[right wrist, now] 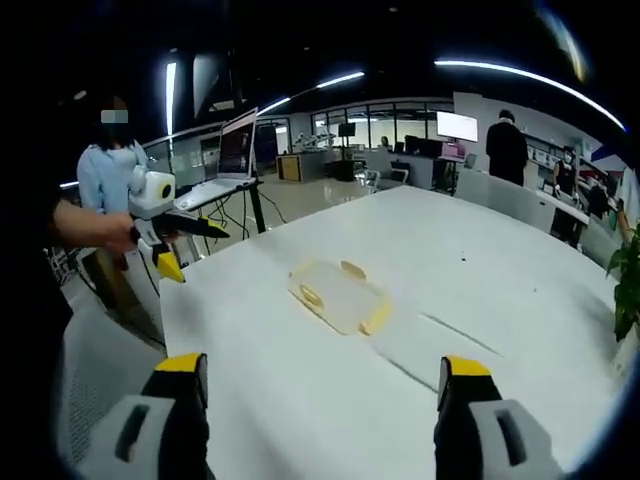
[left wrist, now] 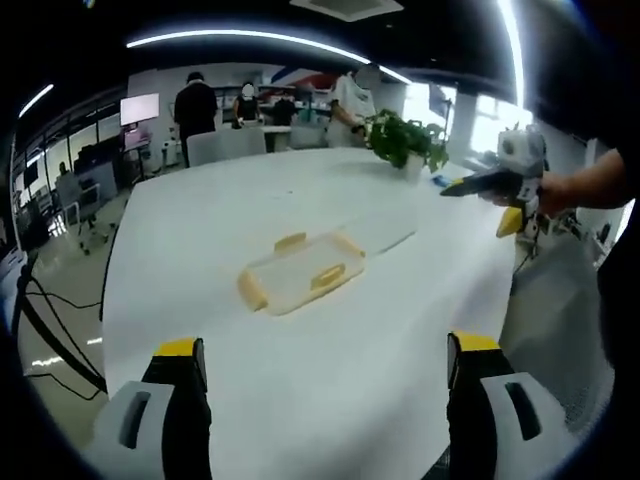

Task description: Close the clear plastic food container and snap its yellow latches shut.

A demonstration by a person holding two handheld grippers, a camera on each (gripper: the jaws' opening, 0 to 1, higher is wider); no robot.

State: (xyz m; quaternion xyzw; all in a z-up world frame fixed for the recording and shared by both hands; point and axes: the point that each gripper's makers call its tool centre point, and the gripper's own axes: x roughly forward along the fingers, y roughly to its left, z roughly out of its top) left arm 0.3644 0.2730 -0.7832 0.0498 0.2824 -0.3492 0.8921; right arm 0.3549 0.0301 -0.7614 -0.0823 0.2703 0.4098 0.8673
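**A:** Left gripper view first: how far is the task, in your judgement?

**B:** It seems to be at the beginning. The left gripper has its jaws wide apart and holds nothing. The clear container lies on the white table, well apart from the jaws, near the table's middle. The right gripper comes in from the right, held above the table's far edge and away from the container; whether it is open I cannot tell here.

**A:** How does the container look?

**B:** Flat and transparent, with yellow latches on its sides. Whether the lid is pressed down, I cannot tell.

**A:** And the right gripper view?

**B:** The right gripper is also spread open and empty. The container rests ahead of it on the table, untouched. The left gripper stays off to the left. Closing and latching are probably all left to do.
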